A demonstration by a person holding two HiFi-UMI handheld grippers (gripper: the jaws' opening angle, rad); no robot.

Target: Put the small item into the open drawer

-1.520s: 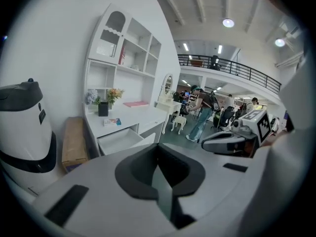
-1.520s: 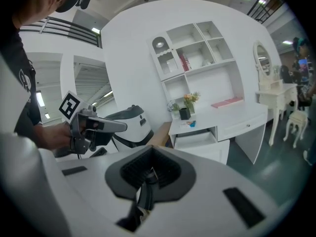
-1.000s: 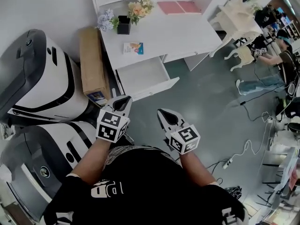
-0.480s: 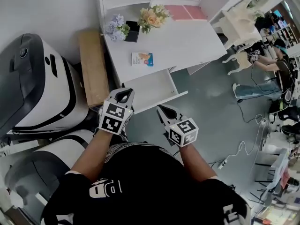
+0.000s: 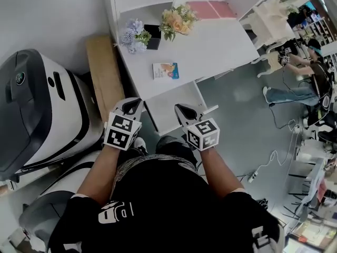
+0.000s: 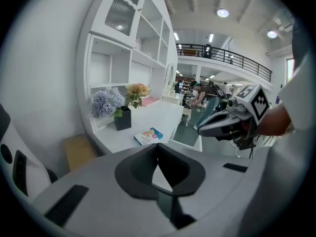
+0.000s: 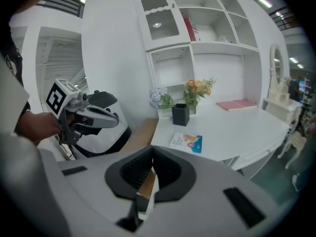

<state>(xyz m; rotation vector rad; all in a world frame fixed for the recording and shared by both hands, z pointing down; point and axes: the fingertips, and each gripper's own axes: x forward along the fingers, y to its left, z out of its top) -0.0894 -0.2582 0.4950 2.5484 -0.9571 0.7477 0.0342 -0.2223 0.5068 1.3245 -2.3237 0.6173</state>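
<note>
The small item (image 5: 165, 70), a flat blue-and-white packet, lies on the white desk (image 5: 210, 46); it also shows in the left gripper view (image 6: 148, 136) and the right gripper view (image 7: 187, 142). Below the desk edge the white drawer (image 5: 169, 105) stands pulled out, its inside bare. My left gripper (image 5: 130, 107) hangs just left of the drawer, jaws shut and empty (image 6: 157, 145). My right gripper (image 5: 184, 111) hovers over the drawer's front right part, also shut on nothing (image 7: 152, 150). Each gripper shows in the other's view: the right gripper (image 6: 201, 128) and the left gripper (image 7: 116, 120).
Two bunches of flowers (image 5: 134, 34) and a black pot (image 5: 154, 29) stand at the desk's back, with a pink book (image 5: 208, 9) further right. A cardboard box (image 5: 100, 70) and big white-and-black machines (image 5: 42, 109) flank the left. A white chair (image 5: 271, 20), a person (image 5: 310, 62) and floor cables (image 5: 268, 167) lie right.
The desk and drawer have come closer under me. Both grippers have moved forward to the drawer's front, staying shut and empty.
</note>
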